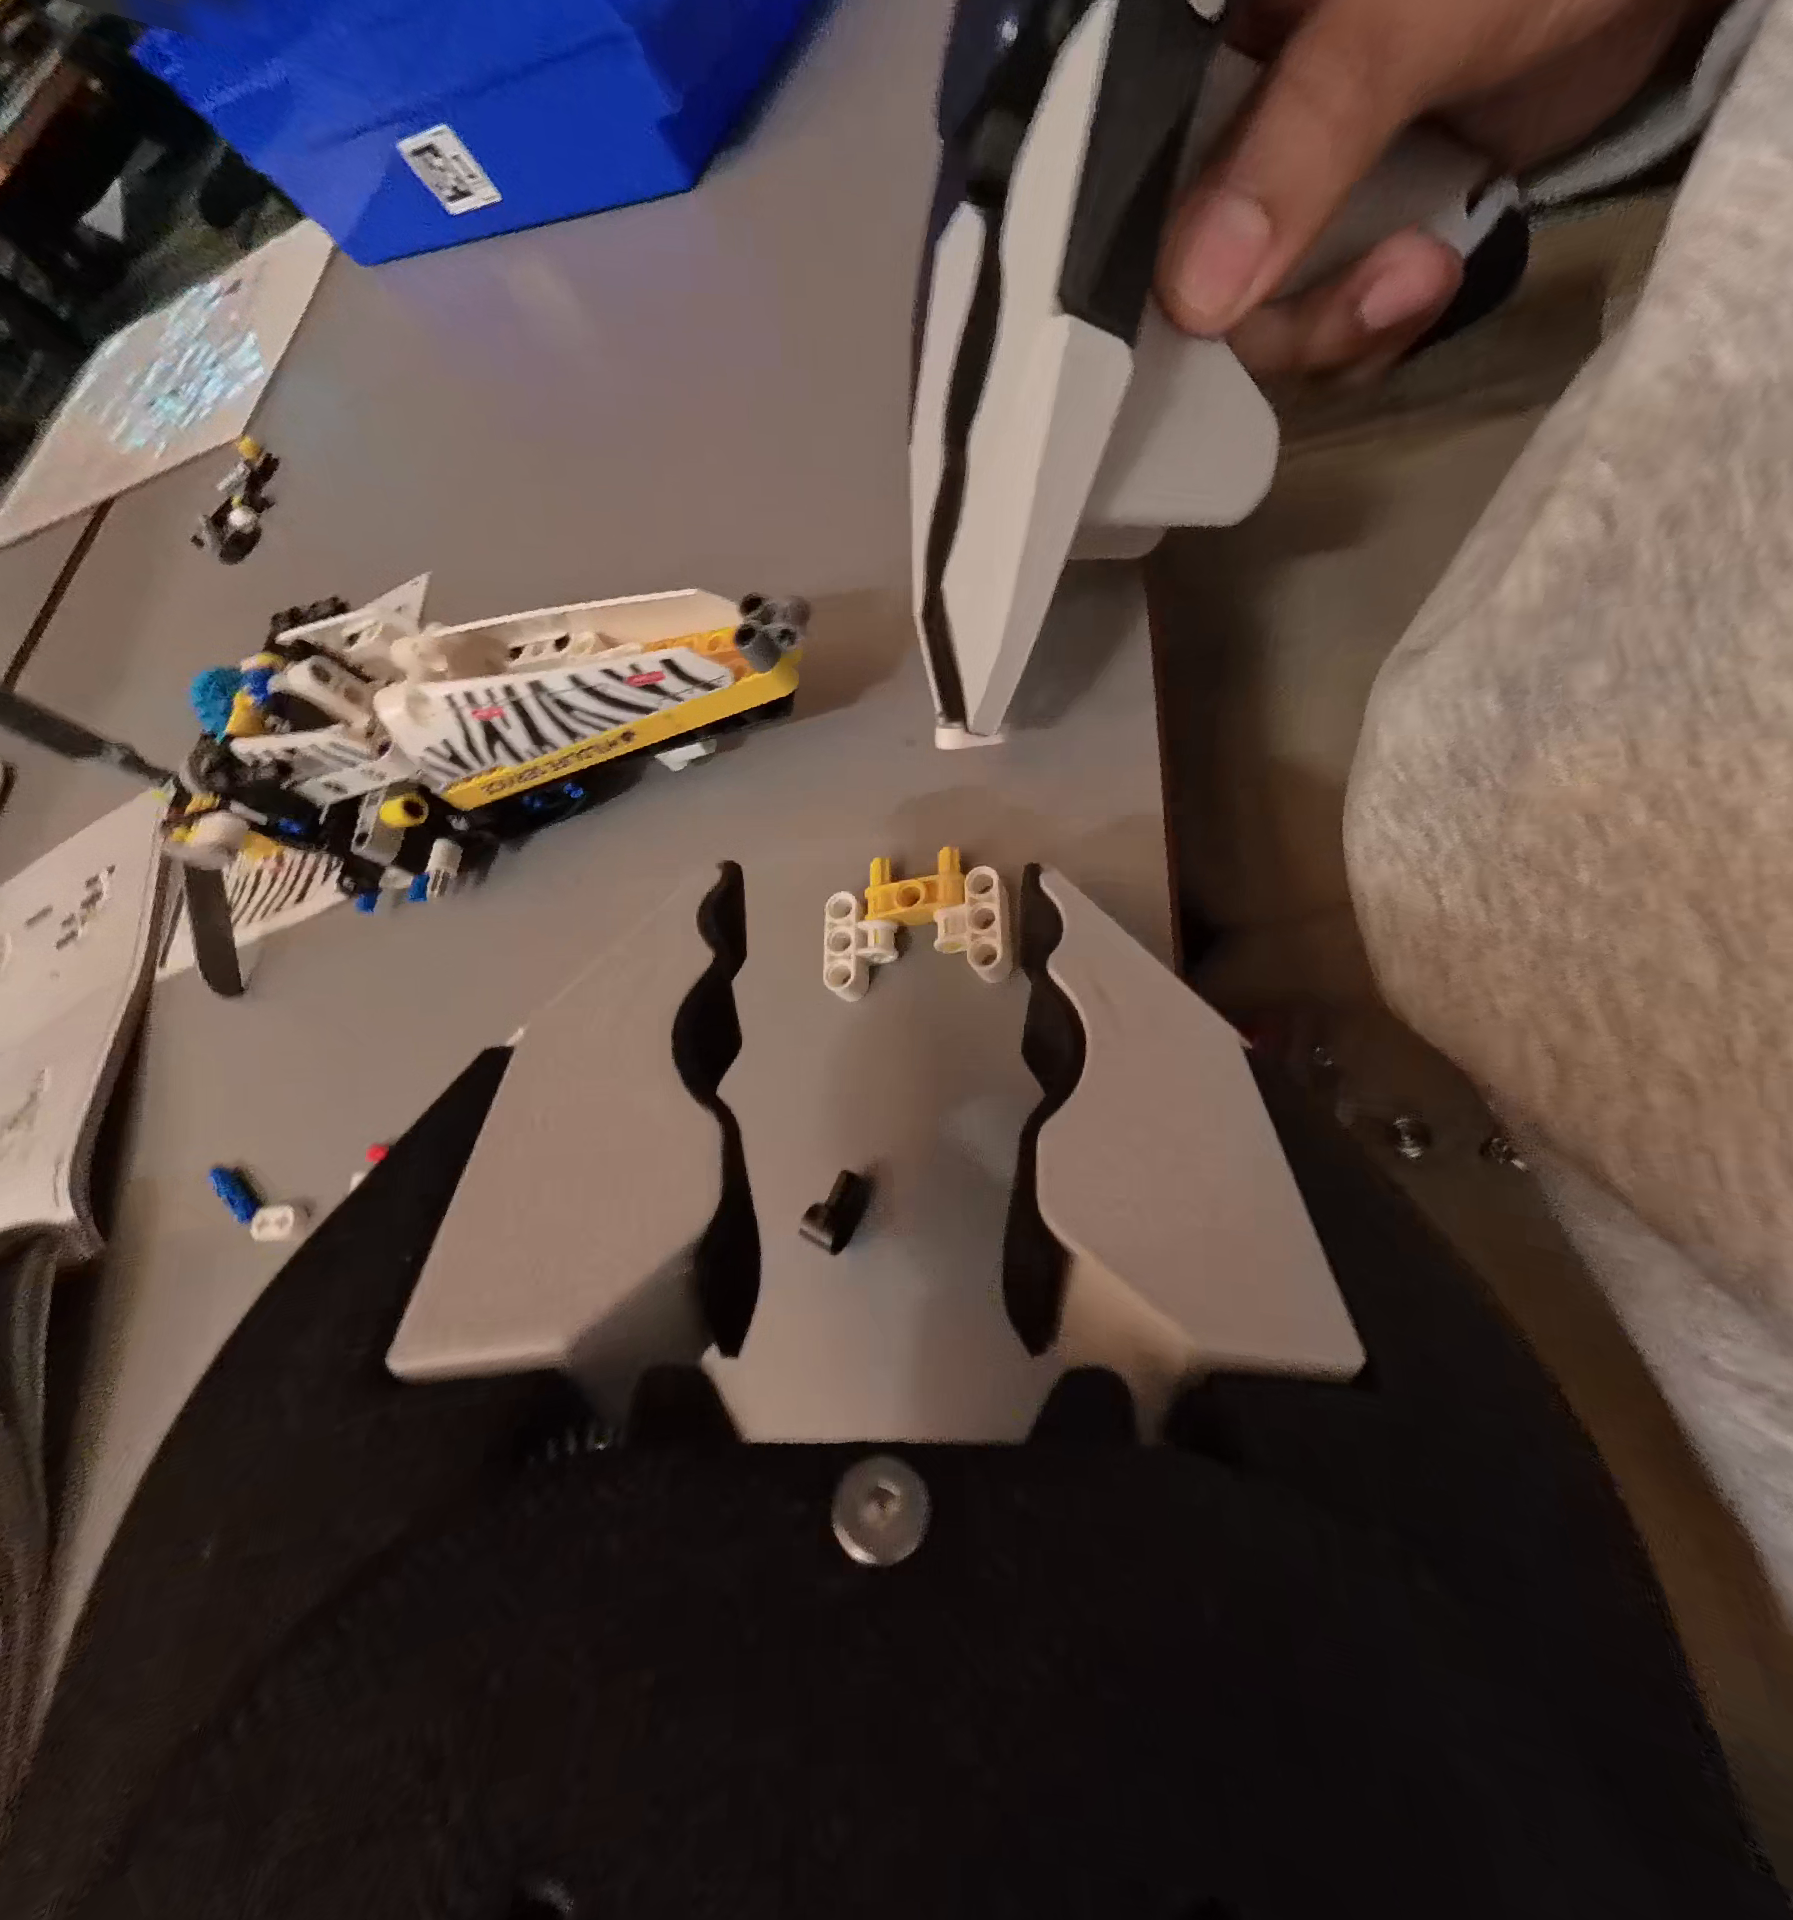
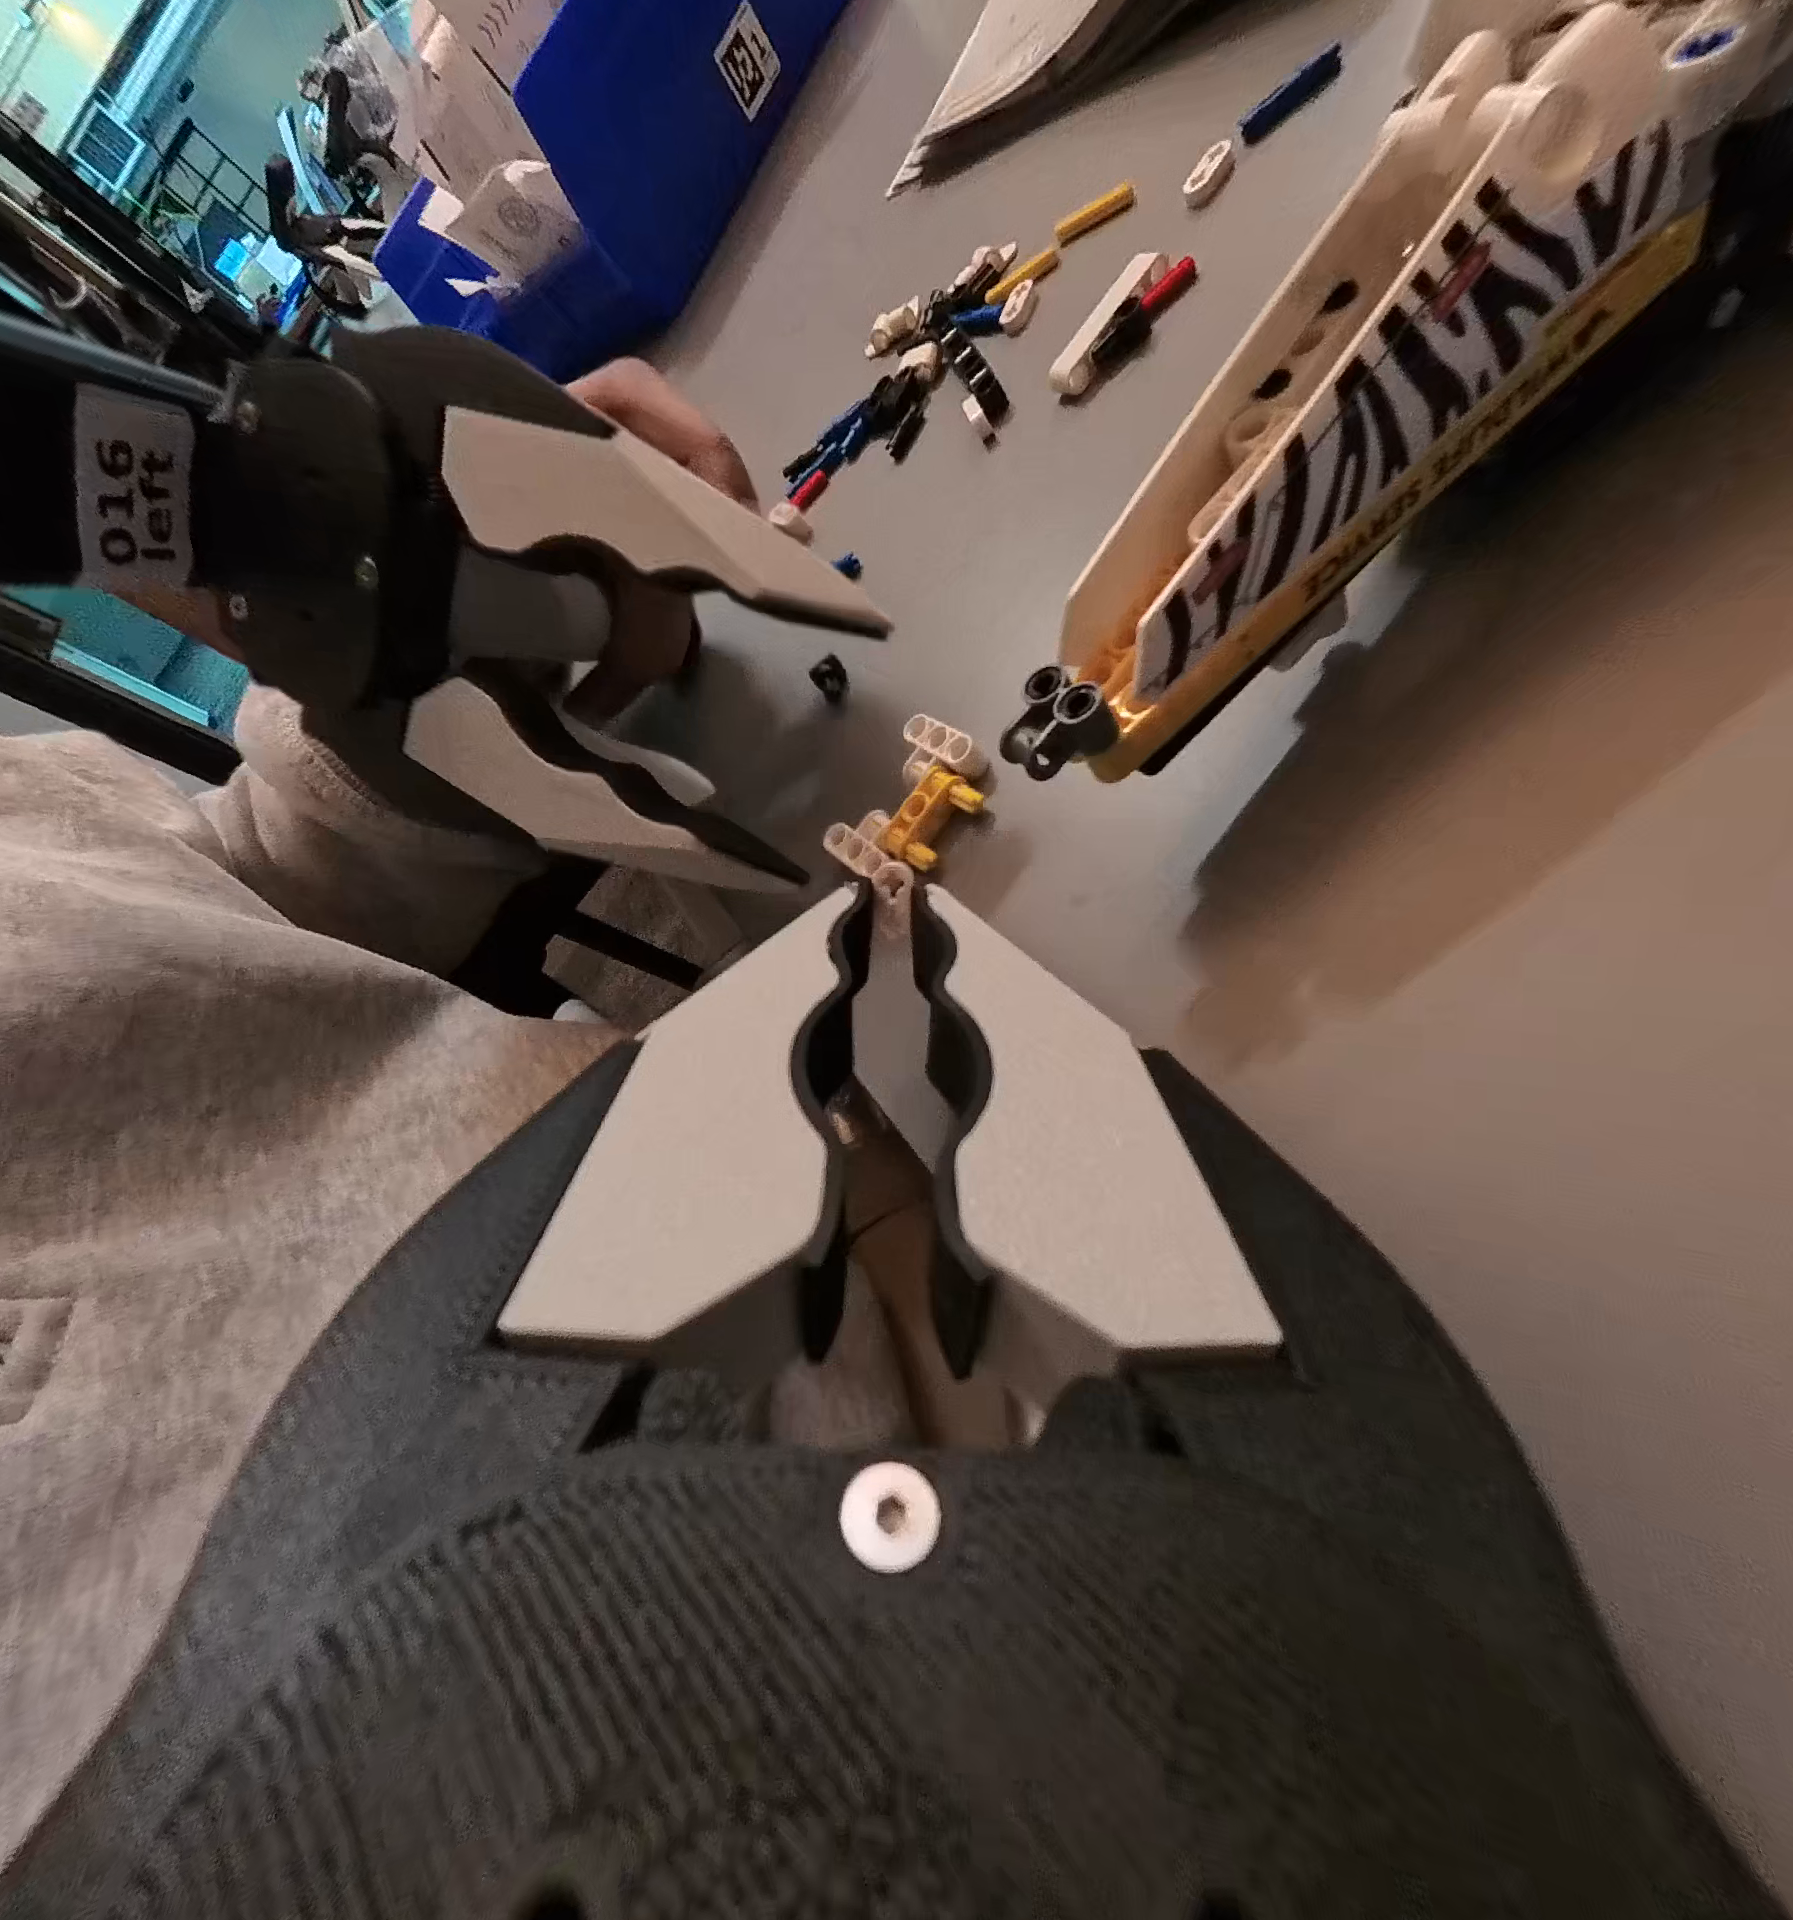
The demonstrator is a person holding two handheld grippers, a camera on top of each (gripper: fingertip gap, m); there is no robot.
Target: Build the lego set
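The table (image 1: 611,436) looks smooth, matt grey. The lego model (image 1: 518,717) is glossy plastic, as is the small yellow-and-white assembly (image 1: 913,920) nearer. The left gripper (image 1: 876,894) has matt grey fingers (image 1: 601,1143) on a rough, ridged black body. Far left, a glossy blue plastic bin (image 1: 476,114); right, fuzzy grey cloth sleeve (image 1: 1619,831); left, a paper booklet (image 1: 19,1039).

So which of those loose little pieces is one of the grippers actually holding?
The small white piece pinched at the tips of the right gripper. The yellow-and-white assembly and the black pin lie on the table, between the open left gripper's fingers.
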